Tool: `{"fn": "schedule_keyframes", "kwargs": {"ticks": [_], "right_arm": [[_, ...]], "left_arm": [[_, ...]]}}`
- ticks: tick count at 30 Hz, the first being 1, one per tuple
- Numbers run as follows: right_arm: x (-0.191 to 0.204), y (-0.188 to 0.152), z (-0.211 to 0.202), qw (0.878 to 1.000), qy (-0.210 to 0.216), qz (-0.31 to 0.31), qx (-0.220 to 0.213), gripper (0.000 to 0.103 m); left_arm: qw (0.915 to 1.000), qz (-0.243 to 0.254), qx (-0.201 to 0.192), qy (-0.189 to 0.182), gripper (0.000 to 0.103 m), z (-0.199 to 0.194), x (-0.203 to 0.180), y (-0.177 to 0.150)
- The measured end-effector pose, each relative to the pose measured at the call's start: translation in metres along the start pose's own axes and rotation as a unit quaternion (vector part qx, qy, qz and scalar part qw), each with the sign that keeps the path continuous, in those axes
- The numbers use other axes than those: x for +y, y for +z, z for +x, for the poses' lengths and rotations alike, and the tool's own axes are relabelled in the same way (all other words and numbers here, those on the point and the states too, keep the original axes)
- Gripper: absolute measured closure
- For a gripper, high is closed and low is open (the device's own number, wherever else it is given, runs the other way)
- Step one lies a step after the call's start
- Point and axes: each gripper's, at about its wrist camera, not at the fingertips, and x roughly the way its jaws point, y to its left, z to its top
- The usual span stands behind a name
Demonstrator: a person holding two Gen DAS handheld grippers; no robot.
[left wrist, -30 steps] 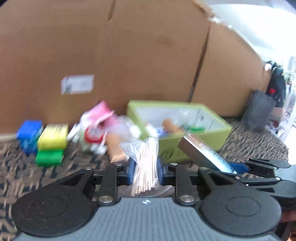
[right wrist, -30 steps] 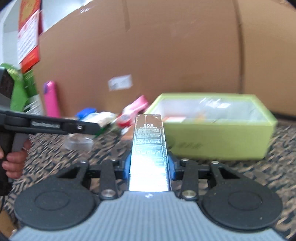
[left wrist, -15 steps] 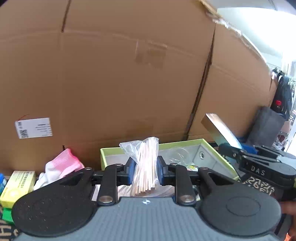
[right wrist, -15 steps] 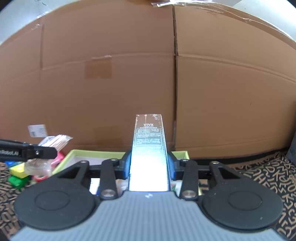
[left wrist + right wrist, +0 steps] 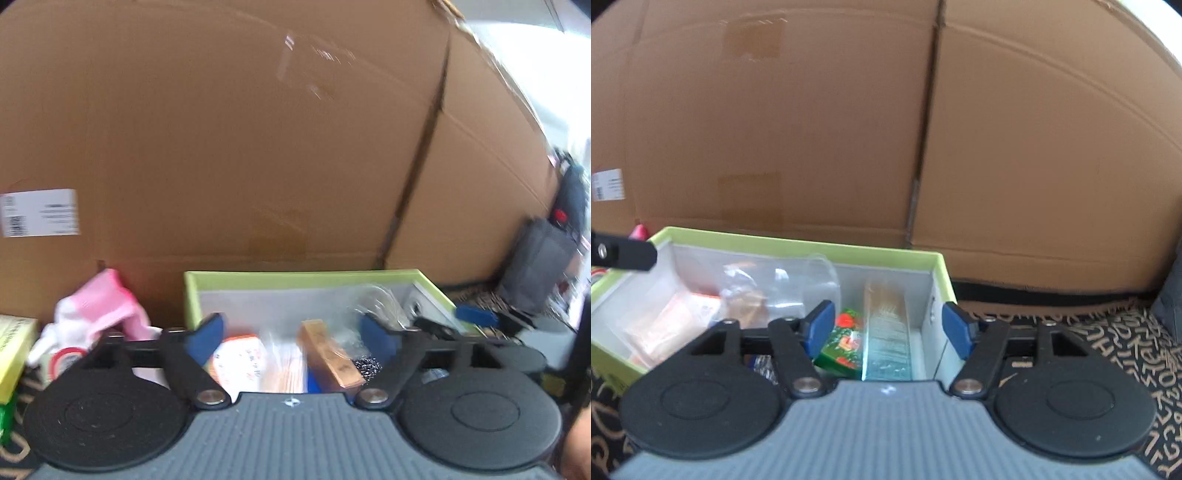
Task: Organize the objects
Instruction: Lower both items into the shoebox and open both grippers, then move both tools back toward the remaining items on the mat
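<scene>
Behind your green box [image 5: 798, 245] stands the cardboard wall [image 5: 849, 129]; your left tongs [image 5: 291, 334] and right tongs [image 5: 888, 328] have just been opening, now apart and empty, with the shiny carton [image 5: 886, 332] and stick bag [image 5: 284, 363] lying inside the box.

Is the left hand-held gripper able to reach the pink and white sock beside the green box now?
Probably yes: the left hand-held gripper is open and empty, and the pink and white sock lies uncovered, left of it.
</scene>
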Motion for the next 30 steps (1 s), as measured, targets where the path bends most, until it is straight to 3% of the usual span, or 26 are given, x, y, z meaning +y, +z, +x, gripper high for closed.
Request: {"fn": "schedule_keyframes", "kwargs": {"ticks": [3,7,14,20,26,30], "right_arm": [[0.005,-0.004,-0.013,1.0,-0.003,-0.003,-0.014,0.015],[0.006,-0.005,-0.038,1.0,0.009,-0.005,-0.029,0.0],[0.021,0.008,-0.097,0.998,0.044,-0.014,-0.049,0.0],[0.047,-0.003,-0.134,0.994,0.096,-0.013,-0.055,0.0],[0.09,-0.034,-0.148,0.989,0.148,-0.021,-0.017,0.0],[0.121,-0.058,-0.147,0.981,0.191,-0.013,0.024,0.0]], "left_arm": [[0.9998,0.005,-0.008,0.015,0.017,-0.014,-0.001,-0.005],[0.9996,-0.019,0.002,0.021,0.016,-0.026,0.008,-0.006],[0.9984,-0.024,0.02,0.046,0.016,-0.07,0.008,-0.009],[0.9959,-0.046,0.029,0.073,0.014,-0.117,0.029,-0.044],[0.9874,-0.086,0.061,0.118,0.012,-0.144,0.065,-0.082],[0.9773,-0.122,0.088,0.15,0.012,-0.153,0.094,-0.101]]}}
